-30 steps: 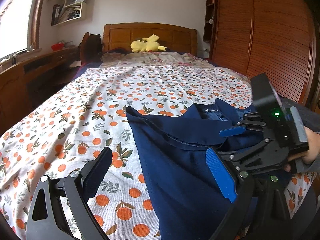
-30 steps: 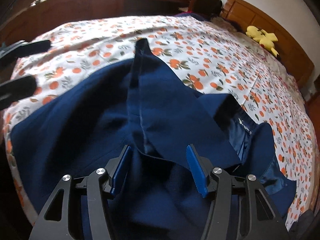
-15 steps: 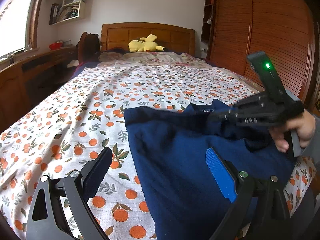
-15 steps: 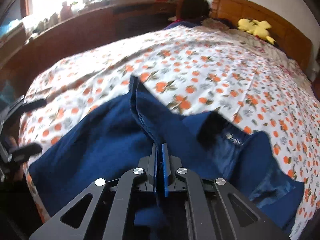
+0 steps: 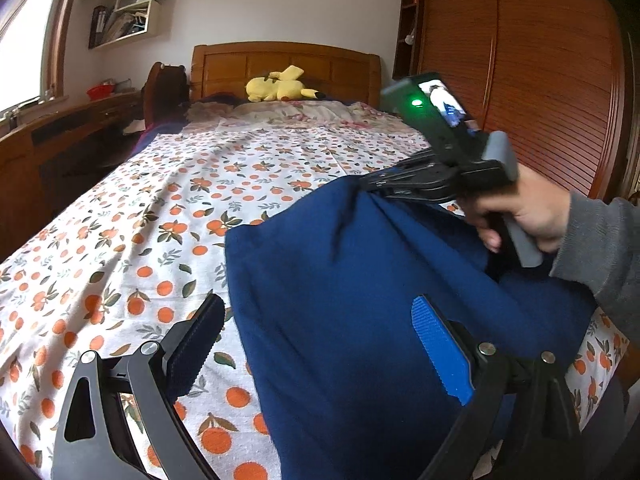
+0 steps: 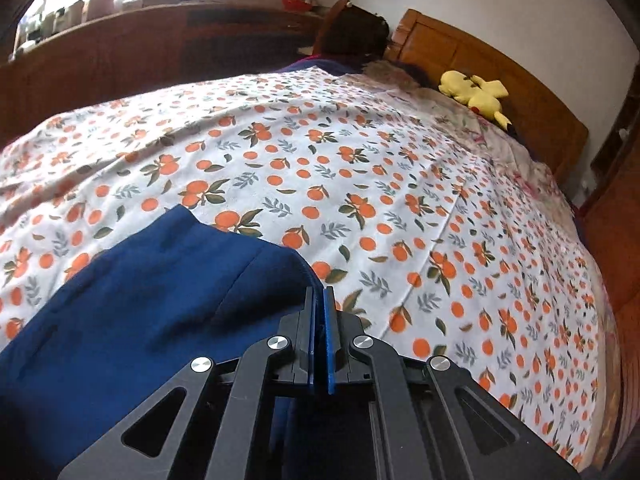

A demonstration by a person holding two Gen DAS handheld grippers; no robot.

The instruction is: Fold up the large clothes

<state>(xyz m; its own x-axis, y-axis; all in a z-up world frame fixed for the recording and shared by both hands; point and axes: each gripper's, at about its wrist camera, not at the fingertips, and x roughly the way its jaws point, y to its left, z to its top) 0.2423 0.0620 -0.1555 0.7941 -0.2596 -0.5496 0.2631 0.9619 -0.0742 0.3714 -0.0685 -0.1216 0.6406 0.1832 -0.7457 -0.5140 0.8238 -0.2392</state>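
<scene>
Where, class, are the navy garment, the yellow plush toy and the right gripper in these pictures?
navy garment (image 5: 360,300): left wrist view, middle of the draped cloth.
yellow plush toy (image 5: 276,89): left wrist view, on its body by the headboard.
right gripper (image 6: 319,308): right wrist view, between its closed fingertips pinching the garment.

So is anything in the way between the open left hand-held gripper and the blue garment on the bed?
Nothing visible is. The left hand-held gripper is open right over the blue garment, whose edge lies between its fingers. The right hand-held gripper already pinches it.
</scene>
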